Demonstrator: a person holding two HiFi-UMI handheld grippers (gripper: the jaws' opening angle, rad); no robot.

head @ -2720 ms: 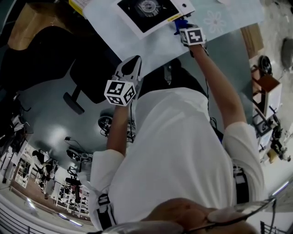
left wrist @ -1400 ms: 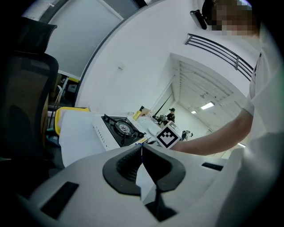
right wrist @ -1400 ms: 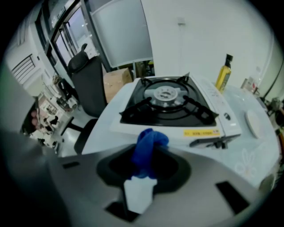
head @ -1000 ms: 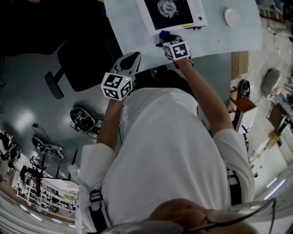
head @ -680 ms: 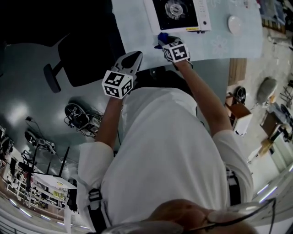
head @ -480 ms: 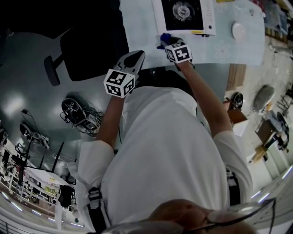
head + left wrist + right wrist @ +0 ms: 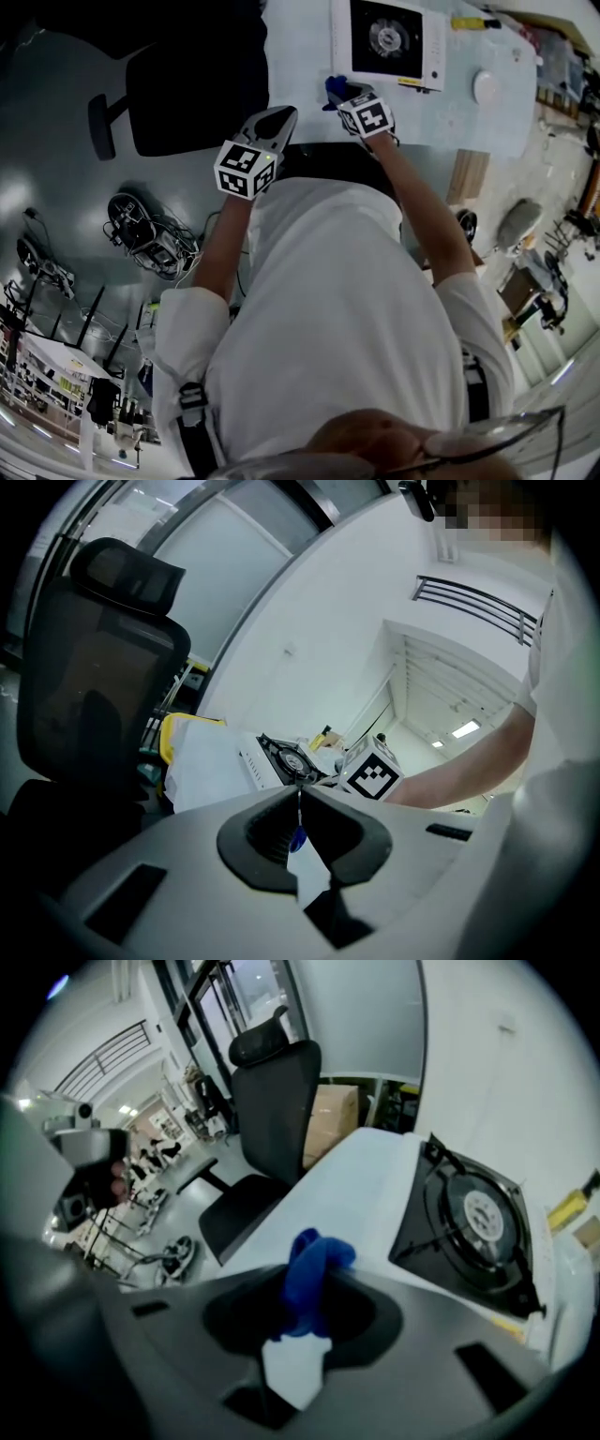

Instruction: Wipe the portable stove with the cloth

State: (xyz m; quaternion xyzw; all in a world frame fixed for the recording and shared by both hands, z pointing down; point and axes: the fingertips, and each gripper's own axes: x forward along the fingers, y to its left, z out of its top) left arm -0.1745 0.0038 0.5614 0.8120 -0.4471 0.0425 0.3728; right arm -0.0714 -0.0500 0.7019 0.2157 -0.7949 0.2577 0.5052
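The portable stove [image 7: 389,42], white with a black top and a round burner, sits on the pale blue table [image 7: 300,47]. My right gripper [image 7: 339,94] hovers just off the stove's near left corner, shut on a bunched blue cloth [image 7: 335,87]. In the right gripper view the cloth [image 7: 319,1255] sticks up between the jaws of that gripper [image 7: 314,1274], with the stove [image 7: 473,1222] ahead on the right. My left gripper [image 7: 278,114] hangs off the table's near edge, shut and empty. From the left gripper [image 7: 299,794] the stove [image 7: 281,758] shows far ahead.
A black office chair [image 7: 187,84] stands left of the table and shows also as the chair [image 7: 272,1119]. A round white object [image 7: 485,87] and a yellow item [image 7: 466,22] lie on the table right of the stove. A cardboard box [image 7: 337,1110] sits beyond the table.
The head view has swung, so the table and stove now sit further right. My right gripper with the cloth has shifted from the stove's right front corner to its left one. The left gripper barely moved.
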